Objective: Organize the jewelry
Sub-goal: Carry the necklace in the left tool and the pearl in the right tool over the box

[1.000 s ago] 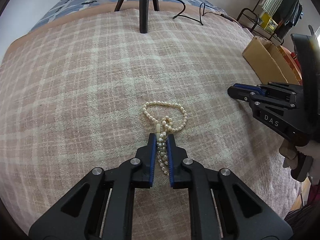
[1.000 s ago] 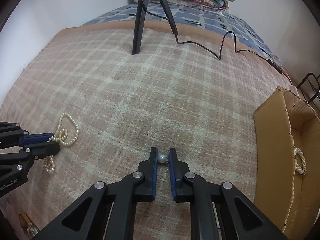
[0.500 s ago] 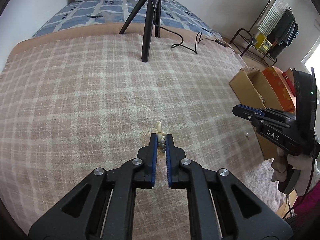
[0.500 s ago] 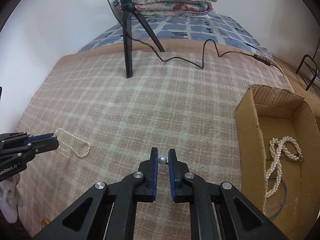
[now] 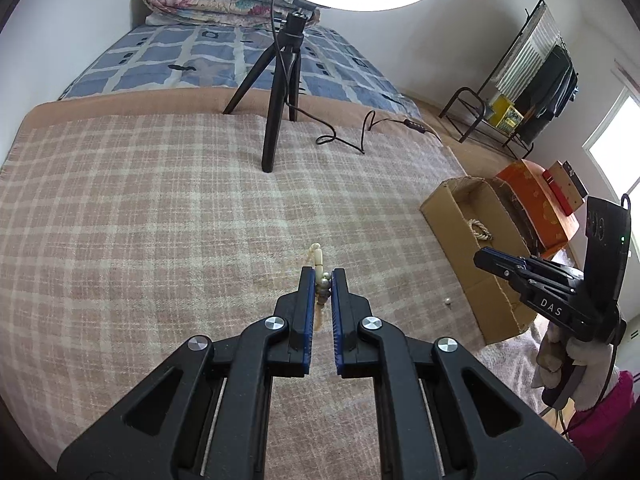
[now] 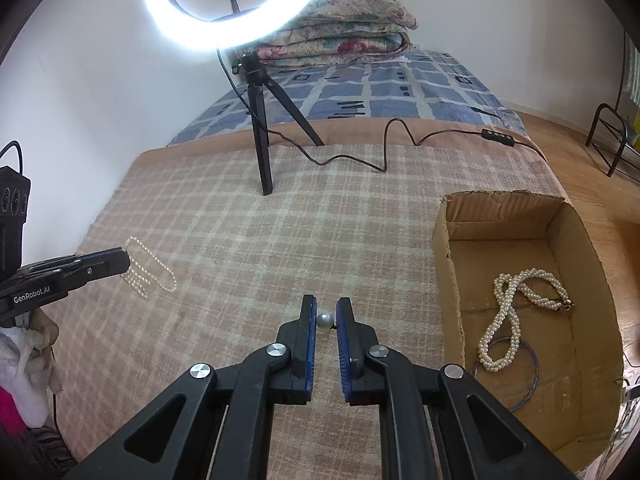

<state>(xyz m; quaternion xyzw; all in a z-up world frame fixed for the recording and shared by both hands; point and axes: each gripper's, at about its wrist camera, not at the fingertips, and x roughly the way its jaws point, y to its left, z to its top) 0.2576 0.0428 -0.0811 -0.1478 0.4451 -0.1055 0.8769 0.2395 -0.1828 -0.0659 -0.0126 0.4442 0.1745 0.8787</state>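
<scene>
Pearl necklace [image 5: 319, 276] now lifted off blanket [image 5: 160, 220].

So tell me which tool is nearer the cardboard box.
Right. The right tool, shut on a single pearl, sits just beside the cardboard box; the left tool, holding a pearl strand, is farther away.

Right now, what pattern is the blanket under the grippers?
The blanket is a pink-and-cream plaid with a plain tan border; the right wrist view shows it best.
</scene>
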